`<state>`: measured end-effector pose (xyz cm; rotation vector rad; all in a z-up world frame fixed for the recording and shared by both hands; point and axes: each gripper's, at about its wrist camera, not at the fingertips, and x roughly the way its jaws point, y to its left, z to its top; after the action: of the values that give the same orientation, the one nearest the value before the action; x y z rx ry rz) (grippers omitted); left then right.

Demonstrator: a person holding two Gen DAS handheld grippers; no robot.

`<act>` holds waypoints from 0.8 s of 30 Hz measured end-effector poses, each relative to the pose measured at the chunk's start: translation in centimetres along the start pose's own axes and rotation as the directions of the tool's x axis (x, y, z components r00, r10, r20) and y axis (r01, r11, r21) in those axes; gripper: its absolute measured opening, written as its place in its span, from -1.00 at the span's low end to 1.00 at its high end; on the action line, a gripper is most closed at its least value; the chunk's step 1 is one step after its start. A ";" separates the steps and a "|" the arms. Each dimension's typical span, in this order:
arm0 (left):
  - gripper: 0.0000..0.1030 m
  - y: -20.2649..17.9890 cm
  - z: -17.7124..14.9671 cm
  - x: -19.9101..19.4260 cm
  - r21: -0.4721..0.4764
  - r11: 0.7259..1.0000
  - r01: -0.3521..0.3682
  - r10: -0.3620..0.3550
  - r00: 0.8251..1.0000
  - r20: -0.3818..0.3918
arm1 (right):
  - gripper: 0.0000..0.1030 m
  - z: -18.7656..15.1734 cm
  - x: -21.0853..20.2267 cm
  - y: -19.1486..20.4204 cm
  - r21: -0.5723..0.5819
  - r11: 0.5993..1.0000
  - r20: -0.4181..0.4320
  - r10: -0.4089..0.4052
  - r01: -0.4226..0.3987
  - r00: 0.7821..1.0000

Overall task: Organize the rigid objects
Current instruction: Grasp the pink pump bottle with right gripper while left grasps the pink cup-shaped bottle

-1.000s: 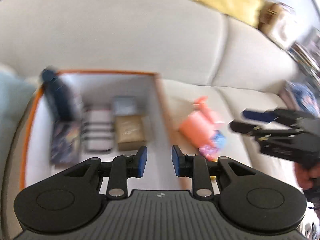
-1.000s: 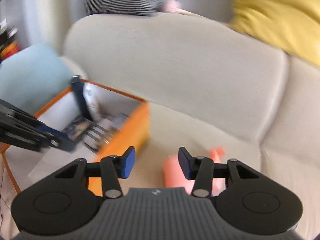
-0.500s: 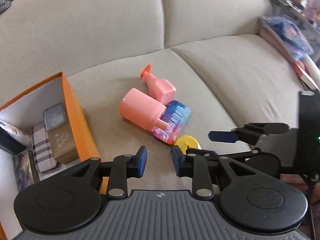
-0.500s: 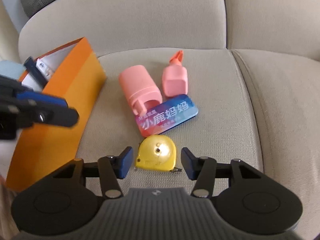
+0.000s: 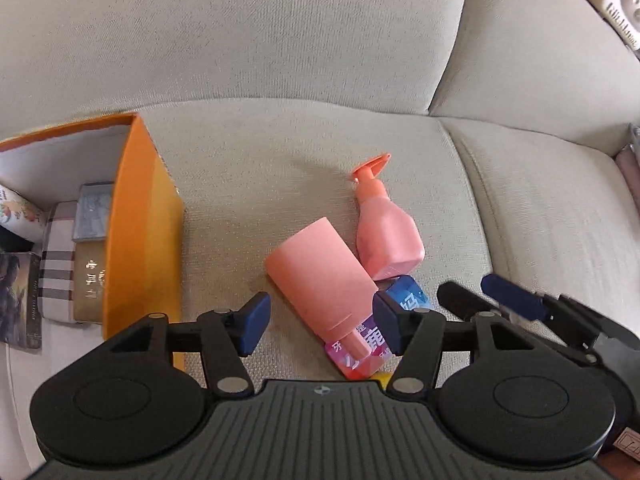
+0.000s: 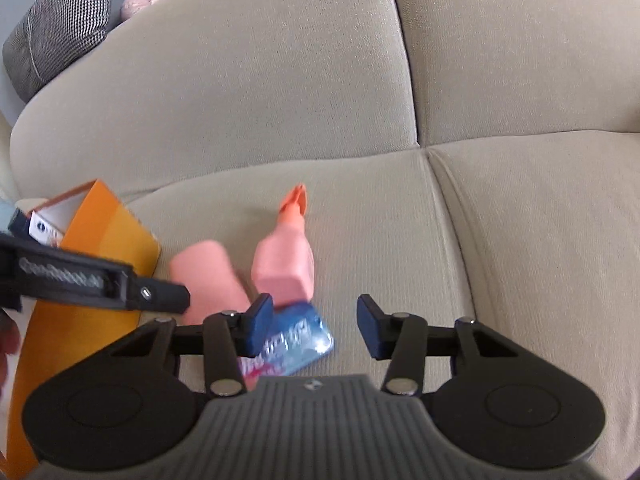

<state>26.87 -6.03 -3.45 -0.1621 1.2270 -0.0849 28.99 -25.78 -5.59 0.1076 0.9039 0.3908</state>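
Observation:
On the beige sofa seat lie a pink cylinder bottle (image 5: 320, 280), a pink spray bottle (image 5: 384, 228) and a blue-pink flat tin (image 5: 368, 344). My left gripper (image 5: 322, 324) is open, its fingers on either side of the cylinder's lower end, above it. My right gripper (image 6: 314, 328) is open and empty, above the tin (image 6: 296, 344), with the spray bottle (image 6: 286, 264) and the cylinder (image 6: 208, 280) just beyond. A sliver of a yellow object (image 5: 380, 378) shows under the left gripper body.
An orange box (image 5: 140, 248) stands on the left of the seat, holding several small boxes and a striped case (image 5: 60, 268). It also shows in the right wrist view (image 6: 92, 240). A checked cushion (image 6: 60, 28) sits at the back left. Clutter lies off the sofa's right end.
Both grippers have moved forward over the pink bottles and tin. The left gripper has opened wider. The yellow object has slipped out of the right wrist view.

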 end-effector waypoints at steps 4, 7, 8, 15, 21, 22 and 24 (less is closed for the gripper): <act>0.43 1.4 -0.6 0.6 -0.025 1.000 -0.017 0.017 1.000 -0.026 | -0.09 0.3 0.8 -0.1 -0.041 0.999 0.016 0.009 -0.008 1.000; 0.41 2.5 -1.8 -0.1 -0.056 0.998 0.001 -0.004 0.999 -0.047 | -0.19 -0.3 1.7 -0.7 -0.037 0.999 -0.024 0.039 -0.040 0.999; 0.41 2.6 -2.0 -0.2 -0.047 0.999 0.008 -0.010 0.999 -0.048 | -0.23 -0.6 1.7 -0.4 -0.045 0.998 -0.035 0.044 -0.045 0.998; 0.35 2.5 -3.4 -0.9 0.121 0.992 -0.028 0.035 0.998 -0.054 | -0.37 -2.4 3.3 0.6 -0.164 0.978 -0.069 0.122 -0.132 0.990; 0.28 3.1 -2.6 -1.9 0.174 0.984 -0.029 0.036 0.999 -0.037 | -0.51 -2.4 4.8 1.4 -0.257 0.947 -0.066 0.180 -0.191 0.982; 0.28 3.1 -2.6 -2.1 0.196 0.980 -0.030 0.037 0.999 -0.033 | -0.63 -2.4 4.9 1.4 -0.269 0.944 -0.058 0.183 -0.192 0.981; 0.28 3.0 -2.4 -2.3 0.255 0.966 -0.035 0.042 0.999 -0.021 | -0.77 -2.3 5.1 1.5 -0.284 0.938 -0.053 0.191 -0.198 0.980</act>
<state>23.74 -2.93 -2.57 0.0876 1.2332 -0.2105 29.56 -22.61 -10.41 -0.0770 0.8541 0.7058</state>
